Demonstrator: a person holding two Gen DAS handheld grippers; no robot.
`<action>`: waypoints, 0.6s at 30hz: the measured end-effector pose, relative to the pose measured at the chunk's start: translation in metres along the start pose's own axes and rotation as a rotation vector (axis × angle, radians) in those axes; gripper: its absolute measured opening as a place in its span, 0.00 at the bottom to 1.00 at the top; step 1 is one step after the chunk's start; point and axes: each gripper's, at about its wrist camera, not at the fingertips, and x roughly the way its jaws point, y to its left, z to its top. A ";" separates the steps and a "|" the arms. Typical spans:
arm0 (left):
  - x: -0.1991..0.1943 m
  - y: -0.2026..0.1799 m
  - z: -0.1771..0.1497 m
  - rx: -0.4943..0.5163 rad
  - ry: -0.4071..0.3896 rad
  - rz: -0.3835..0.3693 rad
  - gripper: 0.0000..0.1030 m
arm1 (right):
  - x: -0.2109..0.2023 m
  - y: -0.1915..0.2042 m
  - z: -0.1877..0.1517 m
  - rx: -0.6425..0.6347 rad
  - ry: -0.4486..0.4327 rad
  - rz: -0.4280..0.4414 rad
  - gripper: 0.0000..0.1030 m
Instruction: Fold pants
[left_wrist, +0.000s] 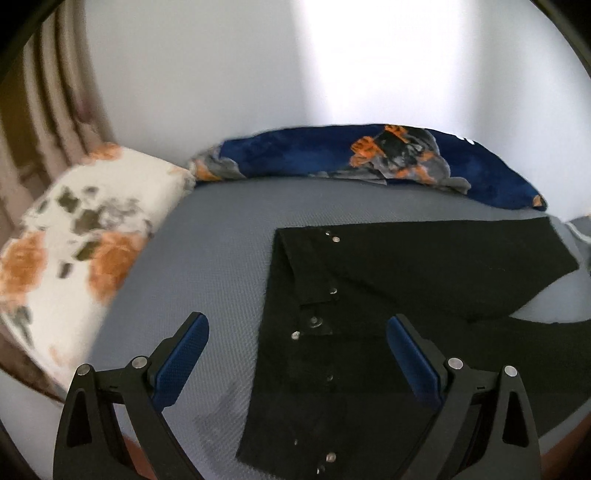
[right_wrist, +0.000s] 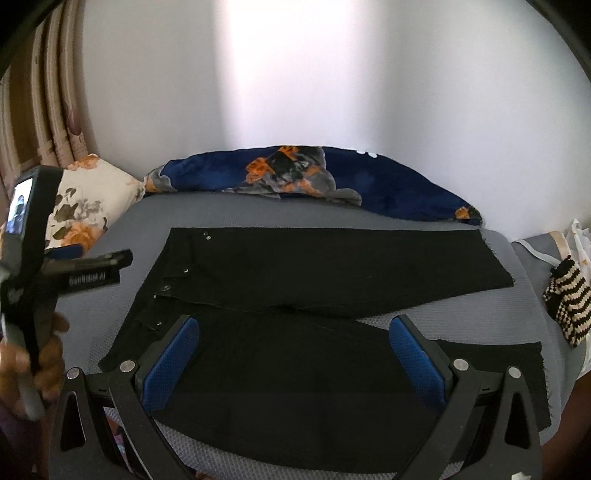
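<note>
The black pants (right_wrist: 295, 280) lay spread flat on the bed (left_wrist: 221, 236) for folding, beneath both left tongs (left_wrist: 297, 350) and right tongs (right_wrist: 295, 354), each wide open and empty.

right claw (right_wrist: 293, 354): black frame | blue pads (right_wrist: 168, 363) | silver screws (right_wrist: 128, 366)

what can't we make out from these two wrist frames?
- Left wrist view: floral pillow is motion-blurred, so its pattern detail is lost.
- Left wrist view: the pants leg ends run off the right edge.
- Right wrist view: the near pants edge sits behind the right gripper.
- Right wrist view: left gripper shows side-on, and its small screen is unreadable.
- Right wrist view: striped knit item is cut off at the right edge.
</note>
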 end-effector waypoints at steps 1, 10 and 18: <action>0.014 0.009 0.006 -0.022 0.026 -0.041 0.94 | 0.003 0.000 0.000 0.001 0.008 0.000 0.99; 0.128 0.065 0.044 -0.059 0.137 -0.173 0.92 | 0.034 -0.008 -0.005 0.012 0.072 -0.010 0.99; 0.213 0.090 0.062 -0.074 0.226 -0.236 0.62 | 0.066 -0.012 -0.009 0.009 0.135 -0.011 0.99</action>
